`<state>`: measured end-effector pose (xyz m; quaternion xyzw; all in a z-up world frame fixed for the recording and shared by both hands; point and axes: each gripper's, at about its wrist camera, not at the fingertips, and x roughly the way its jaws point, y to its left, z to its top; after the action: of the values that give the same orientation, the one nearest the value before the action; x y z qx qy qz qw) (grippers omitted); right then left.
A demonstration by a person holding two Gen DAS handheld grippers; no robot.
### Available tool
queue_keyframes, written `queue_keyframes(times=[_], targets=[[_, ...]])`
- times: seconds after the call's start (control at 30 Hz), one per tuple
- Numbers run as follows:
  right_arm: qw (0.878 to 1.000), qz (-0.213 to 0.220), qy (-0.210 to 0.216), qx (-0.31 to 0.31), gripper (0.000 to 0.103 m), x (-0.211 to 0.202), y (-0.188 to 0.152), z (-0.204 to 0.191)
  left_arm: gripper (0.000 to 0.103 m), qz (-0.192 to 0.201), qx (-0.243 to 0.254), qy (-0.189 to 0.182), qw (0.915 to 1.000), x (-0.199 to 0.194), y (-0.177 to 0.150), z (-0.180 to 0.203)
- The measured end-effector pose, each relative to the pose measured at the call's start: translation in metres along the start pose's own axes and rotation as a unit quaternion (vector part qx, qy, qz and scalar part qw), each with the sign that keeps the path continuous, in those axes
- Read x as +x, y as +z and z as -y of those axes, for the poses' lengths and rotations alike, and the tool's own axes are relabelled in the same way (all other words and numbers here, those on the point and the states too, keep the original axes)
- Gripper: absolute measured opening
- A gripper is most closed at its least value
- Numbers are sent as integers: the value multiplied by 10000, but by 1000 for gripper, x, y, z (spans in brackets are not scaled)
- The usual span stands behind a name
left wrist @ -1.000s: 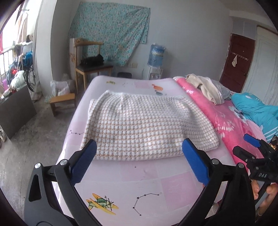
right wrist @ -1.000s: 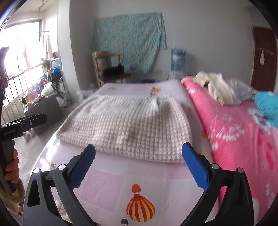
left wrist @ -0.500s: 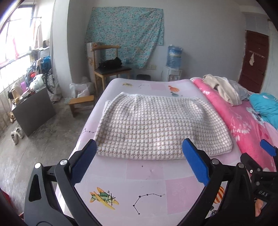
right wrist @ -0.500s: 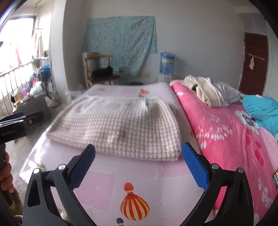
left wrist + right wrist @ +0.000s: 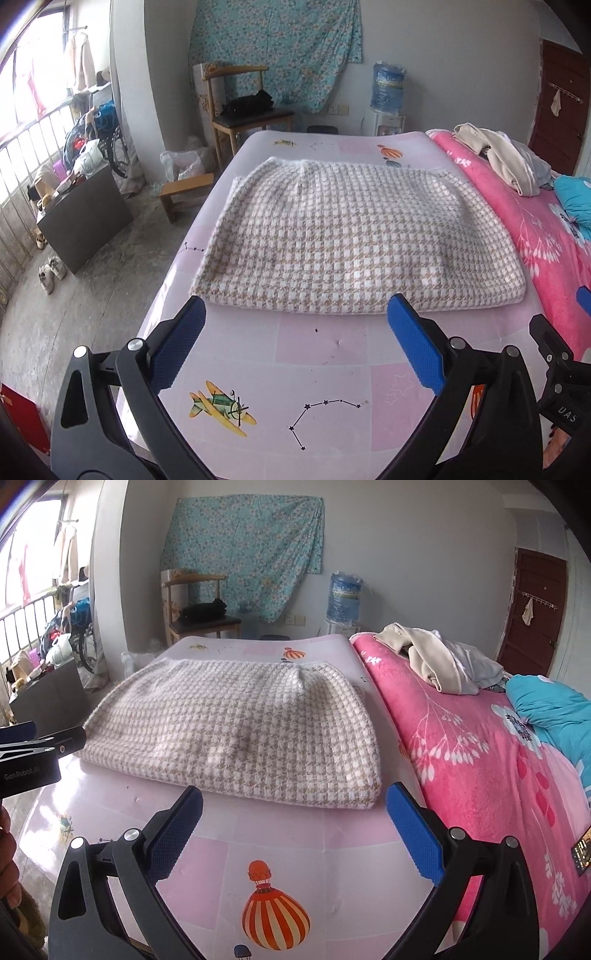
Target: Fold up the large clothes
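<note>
Both the left hand-held gripper (image 5: 295, 334) and right hand-held gripper (image 5: 294, 814) are spread wide, holding nothing. The houndstooth knit garment (image 5: 332, 236) lies folded on the bed (image 5: 314, 369), long axis across it, fold edge facing me. It's thick, so pinching only the top layer could undo it.

left hand-held gripper (image 5: 295, 332) spread wide, empty, hovering above pink bed sheet (image 5: 332, 347). folded houndstooth garment (image 5: 340, 236) flat on bed just ahead. right hand-held gripper (image 5: 565, 373) partly visible at right edge.
</note>
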<state>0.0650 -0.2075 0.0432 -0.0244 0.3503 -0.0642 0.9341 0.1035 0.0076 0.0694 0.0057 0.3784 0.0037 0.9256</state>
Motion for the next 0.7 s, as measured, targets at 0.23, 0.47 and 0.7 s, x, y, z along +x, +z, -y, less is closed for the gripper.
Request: queue_keyframes(times=[0.23,0.47,0.7], targets=[[9989,-310,265,232,97,8,3,2,95,-324,53,64,9994,15,-5,9],[9953,-754,406,462,97,19,2,6,95,-682,29,77,9976,30,-13,17],[9921,-1001,528,546,97,29,0,3,95,-1010,238,56,9946,44,-20,28]])
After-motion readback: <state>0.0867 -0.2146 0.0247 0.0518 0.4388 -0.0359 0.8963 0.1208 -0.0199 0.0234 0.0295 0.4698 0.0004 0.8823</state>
